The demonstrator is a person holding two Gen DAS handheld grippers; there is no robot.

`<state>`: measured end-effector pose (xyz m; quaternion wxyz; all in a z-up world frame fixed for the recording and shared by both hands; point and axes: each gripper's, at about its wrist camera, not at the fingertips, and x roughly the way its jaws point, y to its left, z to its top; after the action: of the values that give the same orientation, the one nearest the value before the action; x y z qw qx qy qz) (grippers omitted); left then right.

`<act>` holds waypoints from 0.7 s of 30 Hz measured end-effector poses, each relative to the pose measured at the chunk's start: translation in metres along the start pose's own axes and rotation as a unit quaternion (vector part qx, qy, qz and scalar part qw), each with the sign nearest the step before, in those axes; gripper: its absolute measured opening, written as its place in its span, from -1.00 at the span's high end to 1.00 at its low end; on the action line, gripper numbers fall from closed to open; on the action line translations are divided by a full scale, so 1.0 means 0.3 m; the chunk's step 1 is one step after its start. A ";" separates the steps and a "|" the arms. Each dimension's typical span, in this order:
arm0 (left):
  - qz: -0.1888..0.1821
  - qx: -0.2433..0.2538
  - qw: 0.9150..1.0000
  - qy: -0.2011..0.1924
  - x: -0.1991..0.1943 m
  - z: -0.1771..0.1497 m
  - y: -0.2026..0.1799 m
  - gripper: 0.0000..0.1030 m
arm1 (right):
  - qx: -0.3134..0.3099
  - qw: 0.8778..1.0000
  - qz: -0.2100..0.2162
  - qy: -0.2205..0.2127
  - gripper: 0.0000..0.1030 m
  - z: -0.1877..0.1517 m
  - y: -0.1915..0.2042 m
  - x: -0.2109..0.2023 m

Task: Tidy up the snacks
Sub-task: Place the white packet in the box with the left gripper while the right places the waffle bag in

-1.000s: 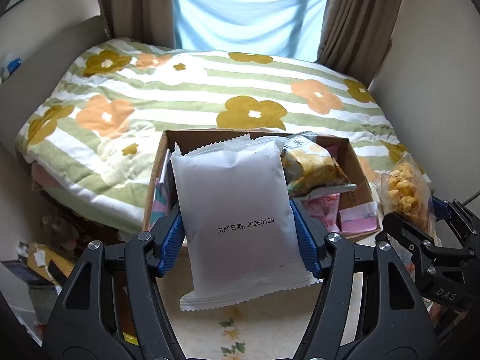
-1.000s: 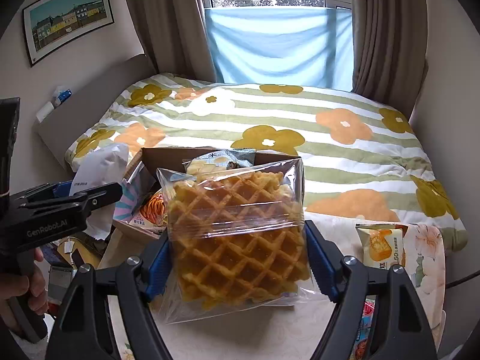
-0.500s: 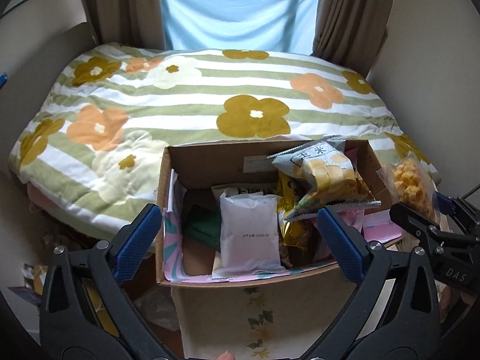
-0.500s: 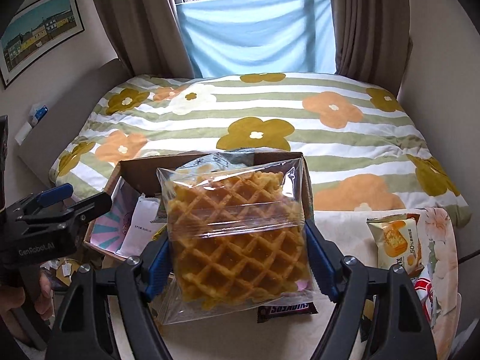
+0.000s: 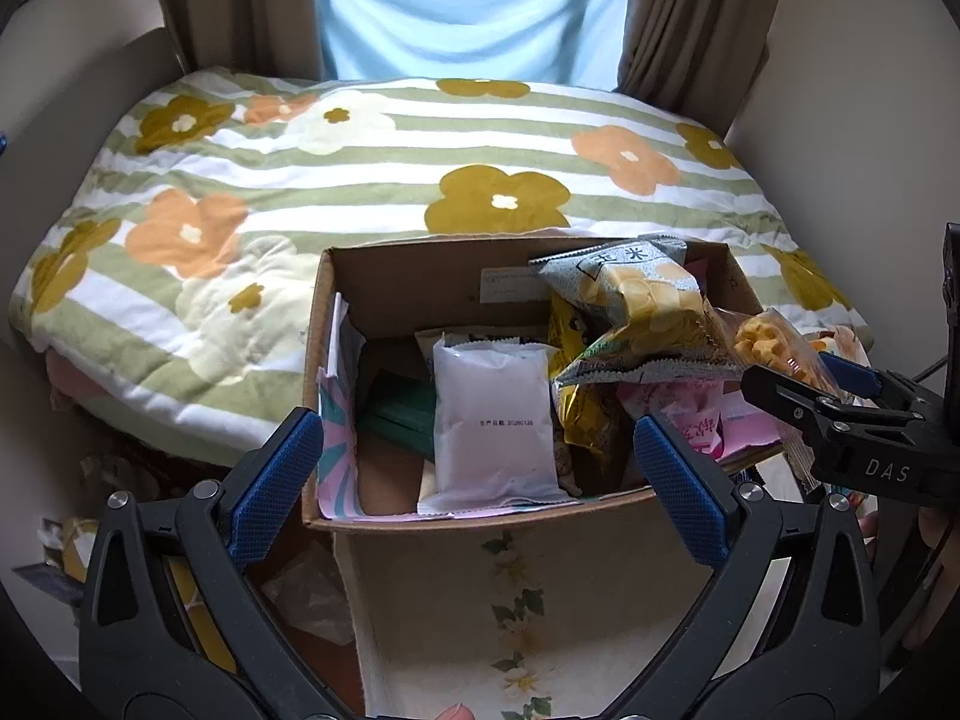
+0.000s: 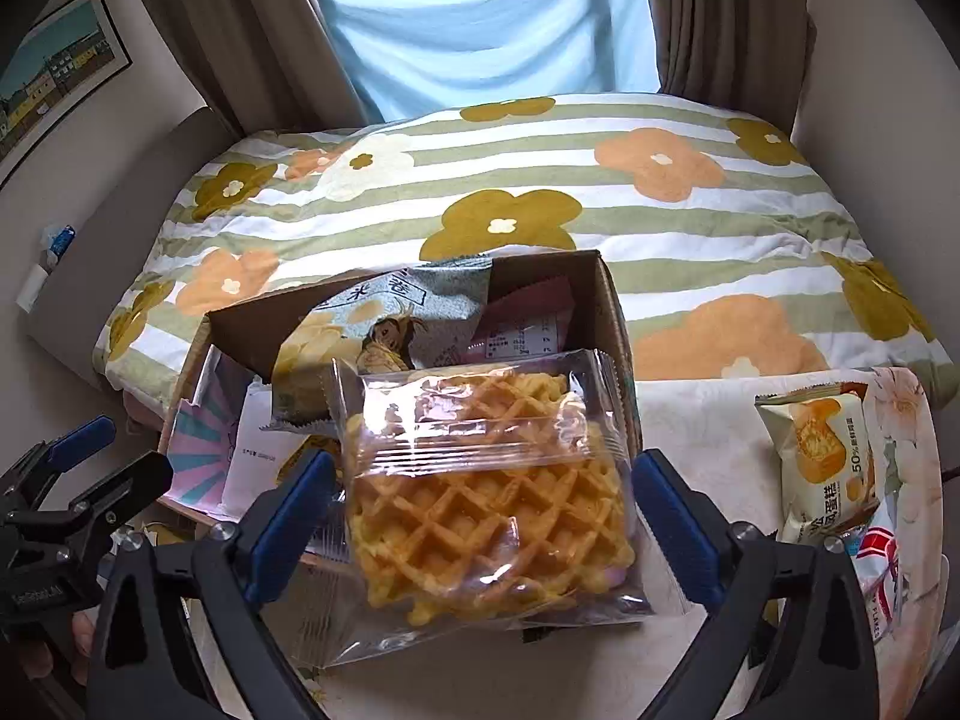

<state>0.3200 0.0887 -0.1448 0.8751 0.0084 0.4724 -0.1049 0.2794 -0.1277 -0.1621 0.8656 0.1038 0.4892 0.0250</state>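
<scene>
Big flowered bed (image 5: 420, 180) filling the upper half of both frames, nothing at risk there. Centre frame, cardboard box (image 5: 336, 300) sitting at the far edge of the cloth-covered counter (image 5: 510, 570), already crowded with packets. Could tip or slide toward the bed if pushed, since its far side appears to sit past the counter edge.

Waffle pack (image 6: 486, 480) low centre in the right wrist view, between the right gripper (image 6: 480, 516) fingers, which are opening; blue pads look clear of the wrapper on both sides. Appears to be dropping onto the near rim of the box rather than into it. Likely to slide back onto the counter, or to settle on the grey puffed-snack bag (image 6: 384, 324) that stands proud of the pile.

White sachet (image 5: 492, 420) lying inside the box, centre of the left wrist view, left gripper (image 5: 480, 474) spread wide and empty above it. Small cake packet (image 6: 822, 456) at right edge, well apart from the box, not yet collected.
</scene>
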 end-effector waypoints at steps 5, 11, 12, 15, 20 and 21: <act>-0.001 0.005 1.000 0.002 -0.013 -0.020 -0.018 -0.99 | -0.005 0.999 0.008 -0.033 -0.95 0.005 0.001 -0.020; -0.003 0.004 1.000 -0.003 -0.047 -0.038 -0.023 -0.99 | -0.031 0.997 0.009 -0.076 -0.96 0.046 0.029 -0.100; -0.004 0.005 1.000 -0.002 -0.048 -0.042 -0.024 -0.99 | -0.031 0.997 0.007 -0.077 -0.96 0.041 0.027 -0.112; -0.008 0.007 1.000 -0.003 -0.057 -0.049 -0.031 -0.99 | -0.018 0.997 0.008 -0.072 -0.96 0.022 0.003 -0.143; -0.016 0.021 1.000 -0.005 -0.076 -0.060 -0.068 -0.99 | -0.005 0.998 -0.005 -0.056 -0.96 -0.054 -0.054 -0.191; -0.016 0.024 1.000 -0.005 -0.079 -0.064 -0.079 -0.99 | -0.003 0.998 -0.008 -0.055 -0.96 -0.069 -0.066 -0.200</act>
<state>0.2869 0.0719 -0.1337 0.8751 0.0215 0.4656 -0.1304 0.2294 -0.1524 -0.1260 0.8916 0.0984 0.4419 0.0138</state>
